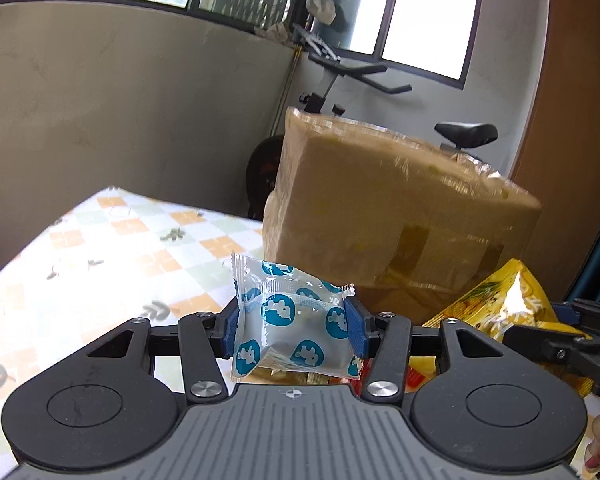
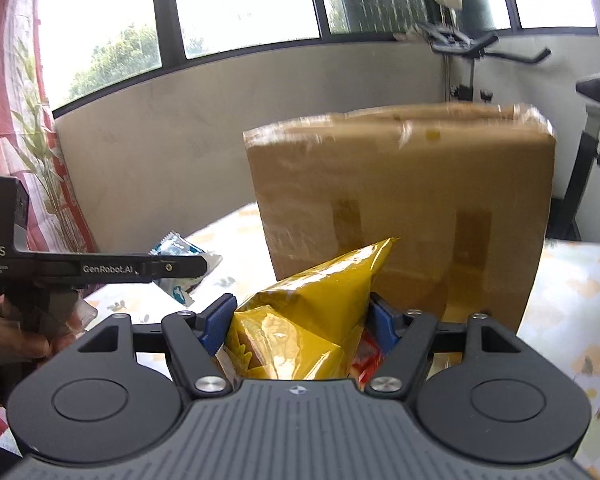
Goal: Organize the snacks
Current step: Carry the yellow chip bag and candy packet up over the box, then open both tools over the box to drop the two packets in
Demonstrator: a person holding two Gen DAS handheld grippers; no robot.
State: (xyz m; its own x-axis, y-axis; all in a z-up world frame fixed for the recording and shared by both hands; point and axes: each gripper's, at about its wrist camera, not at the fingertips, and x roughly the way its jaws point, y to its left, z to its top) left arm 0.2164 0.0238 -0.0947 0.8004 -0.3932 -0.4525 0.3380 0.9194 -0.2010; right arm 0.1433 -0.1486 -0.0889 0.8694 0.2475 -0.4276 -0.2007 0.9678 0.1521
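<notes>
Beyond both grippers, centre frame: a taped cardboard box (image 2: 404,208) on the checked tablecloth (image 1: 112,248), blocking the way ahead; an exercise bike (image 1: 364,76) behind it. Left gripper (image 1: 296,322): jaws narrow, clamped on a white packet with blue dots (image 1: 292,320), long axis crosswise. Right gripper (image 2: 302,320): jaws pinching a yellow snack bag (image 2: 312,320), its corner pointing up toward the box.

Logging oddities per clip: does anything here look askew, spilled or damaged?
Nothing spilled or torn. The left gripper holds a blue-and-white packet, the right gripper a yellow bag. The cardboard box looks tilted, probably lens distortion.
</notes>
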